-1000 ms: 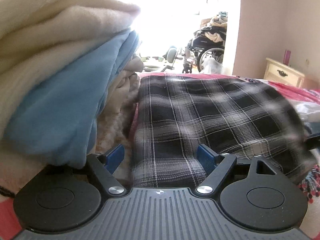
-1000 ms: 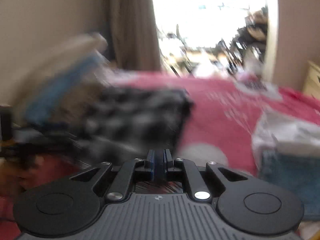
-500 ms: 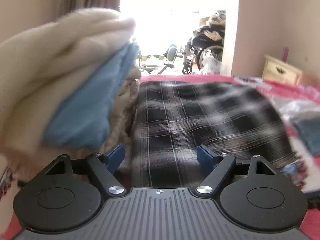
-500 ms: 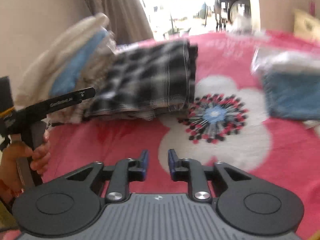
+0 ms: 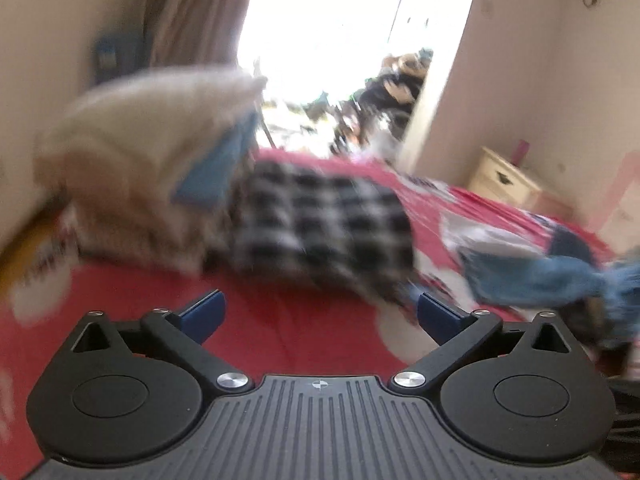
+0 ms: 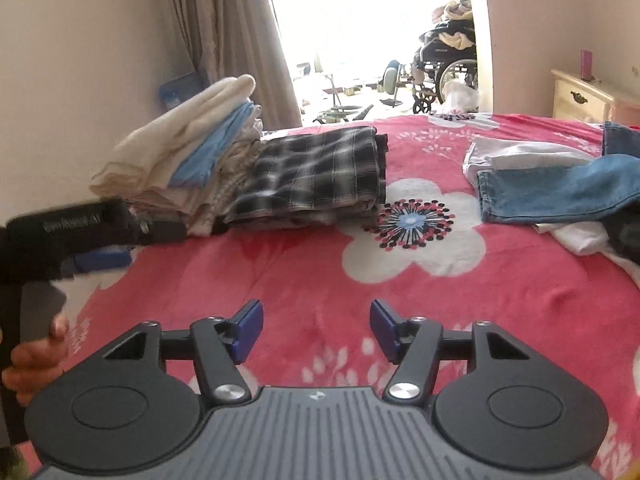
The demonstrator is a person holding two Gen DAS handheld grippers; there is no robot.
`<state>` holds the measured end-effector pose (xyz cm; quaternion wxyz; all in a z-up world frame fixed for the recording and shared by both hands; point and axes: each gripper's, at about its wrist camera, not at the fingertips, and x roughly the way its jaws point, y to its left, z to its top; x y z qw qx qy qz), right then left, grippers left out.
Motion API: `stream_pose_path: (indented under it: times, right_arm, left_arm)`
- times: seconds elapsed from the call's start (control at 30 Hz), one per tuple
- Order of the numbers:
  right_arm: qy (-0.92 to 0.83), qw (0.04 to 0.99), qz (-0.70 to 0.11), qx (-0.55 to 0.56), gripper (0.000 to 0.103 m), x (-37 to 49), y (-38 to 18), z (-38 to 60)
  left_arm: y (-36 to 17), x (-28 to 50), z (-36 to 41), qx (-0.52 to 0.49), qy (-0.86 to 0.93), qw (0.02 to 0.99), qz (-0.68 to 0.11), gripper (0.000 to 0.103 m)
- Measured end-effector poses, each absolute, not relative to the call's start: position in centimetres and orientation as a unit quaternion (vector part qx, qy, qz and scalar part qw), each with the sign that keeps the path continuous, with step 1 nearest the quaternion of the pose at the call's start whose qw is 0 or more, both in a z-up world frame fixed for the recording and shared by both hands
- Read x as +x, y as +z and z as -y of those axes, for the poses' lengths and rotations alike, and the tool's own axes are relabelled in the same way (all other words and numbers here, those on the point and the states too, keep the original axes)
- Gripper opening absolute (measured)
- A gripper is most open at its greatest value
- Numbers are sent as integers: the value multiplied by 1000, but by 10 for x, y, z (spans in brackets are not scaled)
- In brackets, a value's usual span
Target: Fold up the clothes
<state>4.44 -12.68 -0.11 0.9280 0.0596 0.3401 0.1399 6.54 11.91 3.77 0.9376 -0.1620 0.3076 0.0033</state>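
Plaid shirt (image 6: 320, 176) sits folded by the stack (image 6: 180, 160); jeans (image 6: 560, 192) lie unfolded, far right. My left gripper (image 5: 318, 312) and right gripper (image 6: 316, 326) are opening, empty. Risk: grabbing jeans snags the white garment (image 6: 520, 158) beneath.

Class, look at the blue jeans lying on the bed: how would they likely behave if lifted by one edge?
The jeans lie crumpled over other clothes, so they would probably flop and hang rather than hold shape. The denim looks thick, so likely heavy for a garment. Being tangled with the white cloth, they might drag it along.
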Motion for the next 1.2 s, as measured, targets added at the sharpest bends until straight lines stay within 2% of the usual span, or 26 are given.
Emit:
stream_pose_path:
  times: [0.2,0.33,0.67,0.93,1.2]
  right_arm:
    - [134,928,-341,65,68,21,4,119]
    - [131,930,-339,55,73,11,7,110]
    - [92,937,-333,51,85,1,6,101]
    - [77,941,-329,26,95,15,8,85]
    - [65,944,-324,7,99,18,6,74]
  left_arm:
    - [23,39,-116,-170,33,914,-367,103]
    - [21,23,-112,-156,52,913,-374,103]
    - [29,-4,-101,-117,87,917,-371,103]
    - [32,1,-106,-96,160,925,-332,103]
    - [29,1,-103,-52,188,928,-318,103]
